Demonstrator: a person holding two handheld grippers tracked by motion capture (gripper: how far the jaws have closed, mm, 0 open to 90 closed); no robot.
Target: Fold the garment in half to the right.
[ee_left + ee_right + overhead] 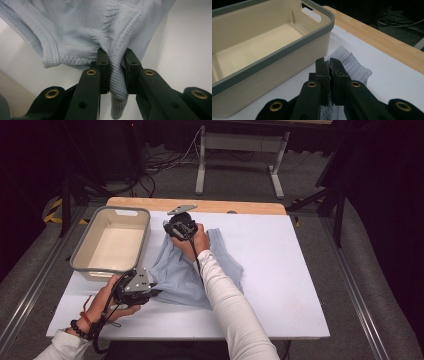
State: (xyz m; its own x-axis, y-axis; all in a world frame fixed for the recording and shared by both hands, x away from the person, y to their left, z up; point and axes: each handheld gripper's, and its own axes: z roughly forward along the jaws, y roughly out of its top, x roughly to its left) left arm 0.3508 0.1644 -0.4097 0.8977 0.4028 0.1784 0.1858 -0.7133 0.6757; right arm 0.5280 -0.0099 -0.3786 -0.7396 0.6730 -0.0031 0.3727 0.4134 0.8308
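Two grippers, left and right, we clamp on cloth, each pinching hem. Step: lifting it. Next we carry cloth over bin, keeping both grips.

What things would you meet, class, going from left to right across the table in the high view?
Beige bin → left tongs, shut on the near edge of the pale blue garment → right tongs, shut on its far edge → bare white table top.

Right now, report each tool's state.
Left tool: shut on the light blue knitted garment.
Right tool: shut on the same garment's ribbed edge.
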